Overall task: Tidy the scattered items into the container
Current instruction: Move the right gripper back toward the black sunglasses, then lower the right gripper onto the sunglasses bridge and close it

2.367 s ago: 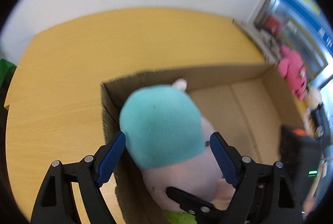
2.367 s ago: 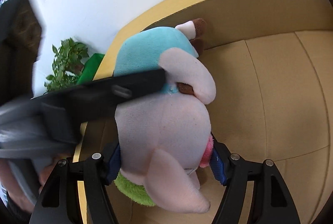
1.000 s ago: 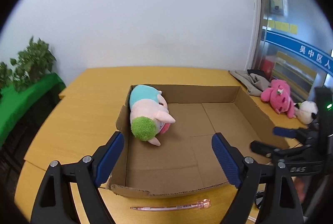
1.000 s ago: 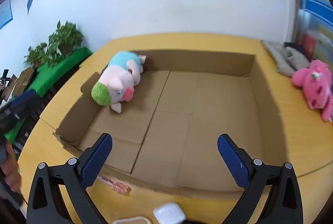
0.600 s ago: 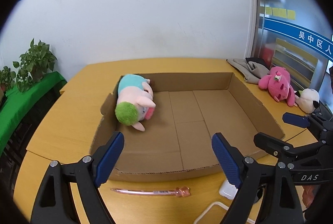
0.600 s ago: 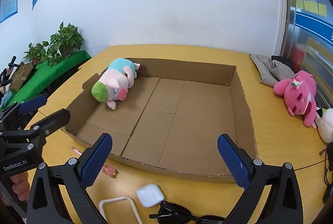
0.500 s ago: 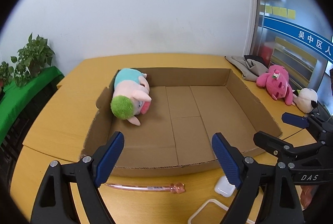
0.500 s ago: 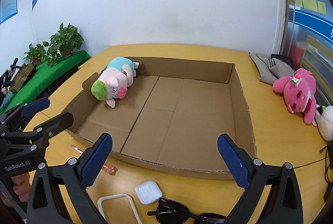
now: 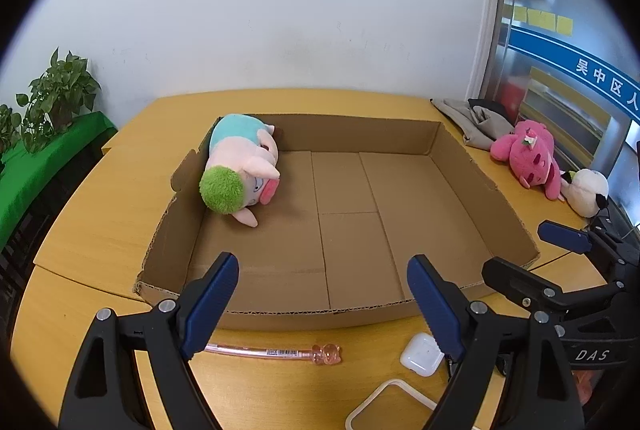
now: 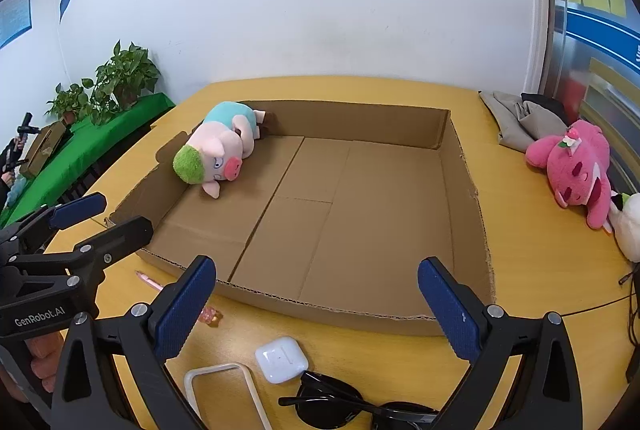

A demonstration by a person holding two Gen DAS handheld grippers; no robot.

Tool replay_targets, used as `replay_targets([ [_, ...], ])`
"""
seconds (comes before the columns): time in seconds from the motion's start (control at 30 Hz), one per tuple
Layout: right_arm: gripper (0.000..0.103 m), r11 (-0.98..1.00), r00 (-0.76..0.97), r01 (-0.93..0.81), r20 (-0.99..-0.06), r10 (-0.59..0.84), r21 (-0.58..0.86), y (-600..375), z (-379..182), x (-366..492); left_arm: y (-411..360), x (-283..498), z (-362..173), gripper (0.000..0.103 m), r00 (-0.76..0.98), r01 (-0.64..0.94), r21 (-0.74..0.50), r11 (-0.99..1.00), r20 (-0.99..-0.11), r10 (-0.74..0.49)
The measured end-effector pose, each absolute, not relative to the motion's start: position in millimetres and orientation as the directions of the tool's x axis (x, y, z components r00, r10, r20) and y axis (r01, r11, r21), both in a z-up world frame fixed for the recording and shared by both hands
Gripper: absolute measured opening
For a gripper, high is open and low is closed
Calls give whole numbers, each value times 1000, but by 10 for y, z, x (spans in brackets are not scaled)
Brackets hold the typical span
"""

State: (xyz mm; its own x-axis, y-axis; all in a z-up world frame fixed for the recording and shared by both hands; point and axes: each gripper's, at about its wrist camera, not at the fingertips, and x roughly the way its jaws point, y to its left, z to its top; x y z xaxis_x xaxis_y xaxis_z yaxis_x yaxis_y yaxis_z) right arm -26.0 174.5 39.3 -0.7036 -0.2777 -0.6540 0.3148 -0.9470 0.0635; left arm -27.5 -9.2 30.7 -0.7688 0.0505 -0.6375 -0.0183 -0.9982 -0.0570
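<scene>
Shallow brown cardboard box [image 9: 472, 166]: holds one pink pig plush with green hair [image 10: 212, 158], far-left corner; step in hand, I judge: choosing the next pick; white earbud case [image 10: 281, 359] lies nearest, calling for a short descent; my left gripper [image 9: 322, 306] and right gripper [image 10: 316, 310]: tilted down, spread wide, empty.

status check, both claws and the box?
Left claw and right claw open, empty. Pig plush lies inside cardboard box. Pen, earbud case, sunglasses outside, unobstructed.
</scene>
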Motion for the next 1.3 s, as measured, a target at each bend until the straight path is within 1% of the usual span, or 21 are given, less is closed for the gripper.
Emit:
replay_targets([
  [0.27,103,-945,-699,322,-661,-273,51,1663,384,-258,-116,-284,287,87,-764,-25,-77,-997,-642,69],
  [0.5,103,-946,-692,320,-670,-268,48,1624,368,-261,-204,-276,252,87,-751,-22,-124,-992,-653,98],
  [0.87,103,-945,-682,322,-677,-275,59,1601,332,-230,-180,-252,215,87,-744,-26,-90,-996,-664,79],
  [1.07,103,-940,-677,331,-672,-300,87,1803,254,-198,-127,-270,128,87,-713,-59,-114,-992,-690,122],
  [1.3,103,-961,-626,261,-742,-240,91,2459,-173,-93,7,-338,-133,87,-624,-129,-184,-974,-749,224],
])
